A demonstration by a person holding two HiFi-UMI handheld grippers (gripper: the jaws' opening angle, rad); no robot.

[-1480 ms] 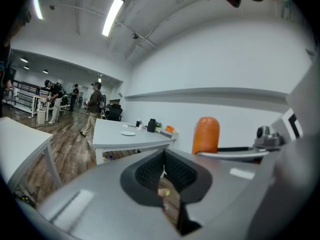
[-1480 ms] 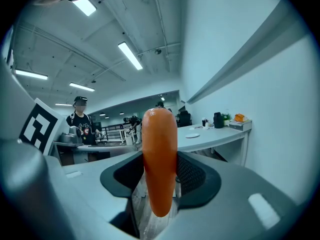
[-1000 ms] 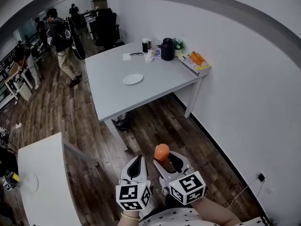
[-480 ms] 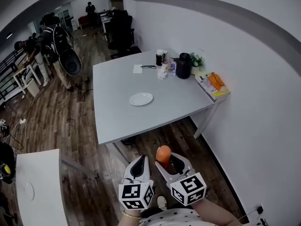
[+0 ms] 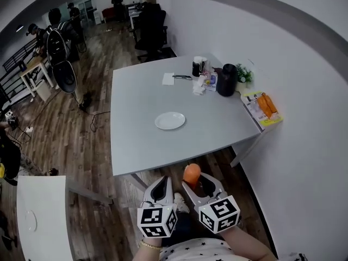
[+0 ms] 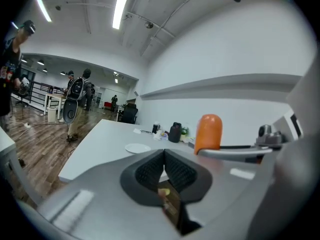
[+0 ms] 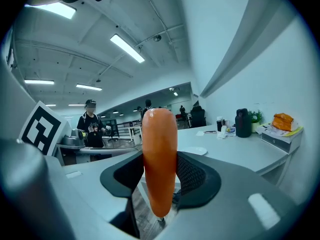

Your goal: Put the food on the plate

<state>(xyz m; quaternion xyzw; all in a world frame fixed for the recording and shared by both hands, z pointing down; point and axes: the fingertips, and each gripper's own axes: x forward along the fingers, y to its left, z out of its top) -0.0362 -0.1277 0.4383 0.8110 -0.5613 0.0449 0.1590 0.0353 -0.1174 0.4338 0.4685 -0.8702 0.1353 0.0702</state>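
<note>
R claw (image 5: 191, 184) pinches the orange food piece (image 5: 191, 173) upright btwn its pads, L claw (image 5: 161, 186) pressed together w/ nothing in it, both short of the worktop (image 5: 136, 135), white plate (image 5: 170, 120) well apart.

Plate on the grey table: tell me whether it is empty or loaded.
Empty. The plate shows a bare white surface in the head view; the orange food is clamped in the right gripper, off the table.
</note>
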